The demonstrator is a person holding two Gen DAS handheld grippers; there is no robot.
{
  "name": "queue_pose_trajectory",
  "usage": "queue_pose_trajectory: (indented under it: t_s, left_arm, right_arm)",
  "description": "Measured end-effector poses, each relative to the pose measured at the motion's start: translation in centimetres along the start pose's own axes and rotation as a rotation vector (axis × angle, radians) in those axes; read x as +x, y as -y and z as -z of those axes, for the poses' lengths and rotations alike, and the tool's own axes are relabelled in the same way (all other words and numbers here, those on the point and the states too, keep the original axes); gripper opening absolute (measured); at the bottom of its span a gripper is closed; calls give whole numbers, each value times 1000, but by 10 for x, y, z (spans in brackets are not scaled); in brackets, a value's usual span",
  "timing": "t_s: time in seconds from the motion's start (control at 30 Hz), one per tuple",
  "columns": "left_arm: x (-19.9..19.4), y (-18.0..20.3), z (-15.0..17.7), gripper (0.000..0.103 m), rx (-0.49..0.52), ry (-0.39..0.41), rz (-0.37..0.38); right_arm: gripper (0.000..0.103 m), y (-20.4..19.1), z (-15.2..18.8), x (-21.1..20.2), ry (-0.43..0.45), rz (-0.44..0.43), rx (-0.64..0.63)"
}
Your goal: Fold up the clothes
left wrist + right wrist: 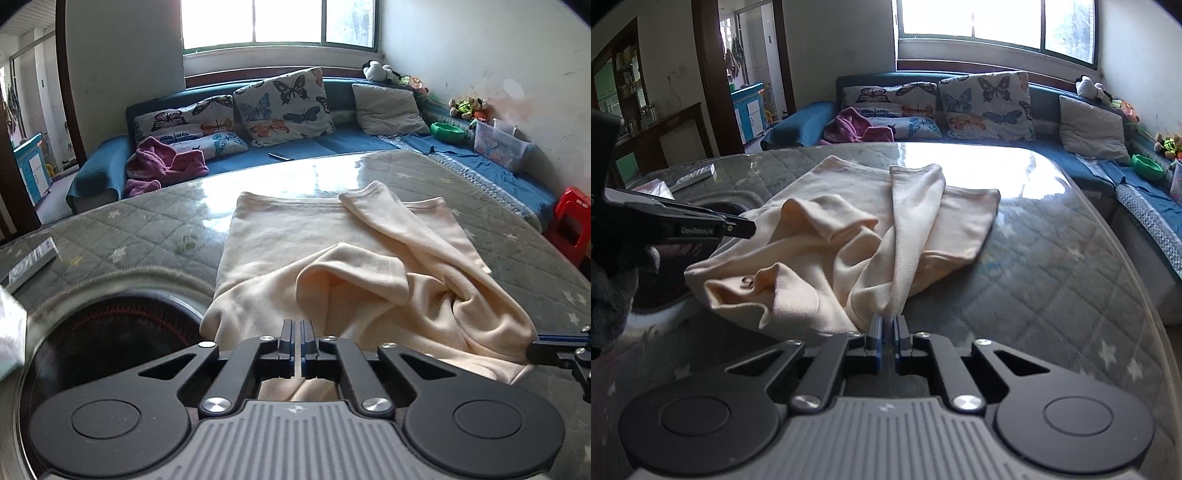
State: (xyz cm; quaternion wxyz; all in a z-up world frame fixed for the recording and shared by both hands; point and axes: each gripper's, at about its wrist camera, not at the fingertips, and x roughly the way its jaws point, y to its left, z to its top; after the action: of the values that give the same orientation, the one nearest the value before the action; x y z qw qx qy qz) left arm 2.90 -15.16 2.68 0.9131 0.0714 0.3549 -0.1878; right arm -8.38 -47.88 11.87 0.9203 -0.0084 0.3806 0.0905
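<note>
From the left wrist view, the left hand-held gripper point(298, 325) points level across the bench point(140, 229), its two fingers pressed together with their tips against the near hem of the cream garment point(295, 236). Whether any cloth is pinched between them cannot be told. The garment lies on the glass-topped quilted bench, flat at its far end and bunched near the grippers, with one sleeve point(417, 236) running diagonally over it. At the right edge the right hand-held gripper point(535, 347) meets the garment's near right corner.

From the right wrist view, the right hand-held gripper point(886, 325) is held low and level, its jaws clamped on the gathered end of the sleeve point(912, 221). The cream garment point(820, 236) lies rumpled ahead of it. The left hand-held gripper point(746, 227) reaches in from the left, tips at the garment's edge, held by a hand in a dark glove point(613, 288).
</note>
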Motion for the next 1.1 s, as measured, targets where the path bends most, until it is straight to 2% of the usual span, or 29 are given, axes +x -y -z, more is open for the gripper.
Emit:
queue_pose_trajectory:
  t_s: [0.07, 0.2, 0.3, 0.33, 0.4, 0.47, 0.57, 0.67, 0.9, 1.0, 1.03, 1.07, 1.1]
  left_arm:
    - [-10, 0, 9, 3, -5, -2, 8]
    - [-29, 0, 27, 3, -17, -9, 15]
    - [-29, 1, 27, 6, -28, -16, -18]
    - [-29, 1, 27, 9, -31, -18, -29]
    - [-25, 1, 23, 23, -37, -20, -47]
    - [-20, 2, 17, 43, -29, -15, -60]
    - [-7, 8, 6, 56, 6, -5, -79]
    - [11, 12, -5, 59, 26, -14, -95]
    - [53, 10, -22, 58, 20, -61, -97]
    - [61, 9, -25, 38, 21, -54, -75]
    - [62, 9, -26, 23, 22, -51, -66]
    - [62, 10, -27, 14, 27, -47, -61]
    - [60, 10, -26, 11, 32, -39, -60]
  right_arm:
    - [1, 1, 6, -8, -1, 4, 4]
    - [1, 6, 14, -20, 9, 14, 18]
    - [5, 10, 20, -29, 16, 22, 29]
    - [8, 11, 23, -32, 18, 25, 32]
    - [10, 14, 27, -38, 22, 30, 40]
    - [23, 16, 29, -43, 29, 34, 47]
    - [30, 16, 13, -34, 57, 18, 56]
    - [31, 14, -3, -17, 62, 13, 66]
    - [31, 11, -29, 23, 45, 13, 75]
    - [31, 12, -38, 38, 30, 24, 73]
    - [31, 12, -41, 43, 25, 28, 73]
    - [30, 13, -43, 48, 20, 31, 71]
    - [30, 13, -44, 51, 12, 34, 66]
